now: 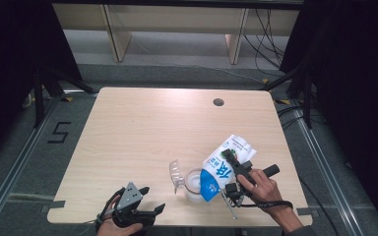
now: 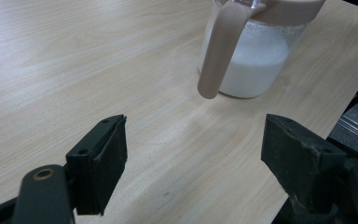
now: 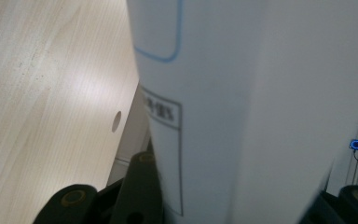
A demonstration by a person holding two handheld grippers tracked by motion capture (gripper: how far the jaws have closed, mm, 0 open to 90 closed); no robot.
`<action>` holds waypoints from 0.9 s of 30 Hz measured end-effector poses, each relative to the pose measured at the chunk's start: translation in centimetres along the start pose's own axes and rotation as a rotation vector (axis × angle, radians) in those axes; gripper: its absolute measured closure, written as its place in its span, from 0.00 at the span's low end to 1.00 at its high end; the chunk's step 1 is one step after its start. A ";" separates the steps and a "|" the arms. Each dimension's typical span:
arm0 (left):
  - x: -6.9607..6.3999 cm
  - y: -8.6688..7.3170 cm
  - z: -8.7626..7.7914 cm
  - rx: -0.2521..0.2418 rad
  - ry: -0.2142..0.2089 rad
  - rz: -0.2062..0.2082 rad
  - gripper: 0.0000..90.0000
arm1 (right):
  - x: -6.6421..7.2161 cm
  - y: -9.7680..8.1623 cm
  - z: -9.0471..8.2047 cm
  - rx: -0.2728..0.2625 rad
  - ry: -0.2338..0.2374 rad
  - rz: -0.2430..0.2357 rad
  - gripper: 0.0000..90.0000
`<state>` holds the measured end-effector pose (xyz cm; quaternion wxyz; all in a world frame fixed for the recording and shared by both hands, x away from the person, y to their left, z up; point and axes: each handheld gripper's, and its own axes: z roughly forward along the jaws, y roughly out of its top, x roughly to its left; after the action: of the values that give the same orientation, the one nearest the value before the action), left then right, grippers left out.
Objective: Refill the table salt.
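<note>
The right gripper (image 1: pixel 236 164) pinches a white and blue milk carton (image 1: pixel 224 167) — tilted, its lower end over the mouth of a clear jug (image 1: pixel 193 185) that stands near the tabletop's (image 1: pixel 142 128) front edge, right of the middle. White liquid fills the jug's lower part. The left gripper (image 1: pixel 145 204) rests at the front edge — jaws spread, nothing between them.

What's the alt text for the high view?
The right gripper holds a blue-and-white milk carton tipped over a clear pitcher of white liquid on a wooden table. The left gripper, open and holding nothing, rests at the table's near edge.
</note>
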<state>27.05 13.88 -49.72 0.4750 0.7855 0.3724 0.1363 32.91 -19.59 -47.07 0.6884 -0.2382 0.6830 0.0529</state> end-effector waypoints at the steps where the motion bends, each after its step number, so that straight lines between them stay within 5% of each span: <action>1: 0.0 0.0 0.0 -0.001 0.000 -0.002 0.25 | 0.1 0.0 -0.1 0.018 0.023 0.020 0.81; 10: 0.0 0.0 0.0 -0.004 -0.002 0.007 0.25 | 0.1 0.0 0.0 -0.005 0.006 0.024 0.82; 17: 0.0 0.0 0.0 0.000 -0.001 0.001 0.25 | 0.1 0.2 0.0 0.000 0.037 0.029 0.83; 21: 0.0 0.0 0.0 -0.003 0.001 0.010 0.25 | 0.2 0.1 0.0 0.016 0.063 0.076 0.83; 25: 0.1 0.0 -0.1 -0.001 0.000 0.014 0.25 | 0.1 0.2 0.0 0.004 0.066 0.051 0.83; 27: 0.1 0.0 -0.1 -0.002 0.001 0.011 0.25 | 0.4 0.2 0.0 0.016 0.086 0.093 0.83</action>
<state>27.08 13.96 -49.68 0.4749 0.7870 0.3681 0.1398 32.86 -19.54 -47.48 0.6571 -0.2027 0.7228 0.0687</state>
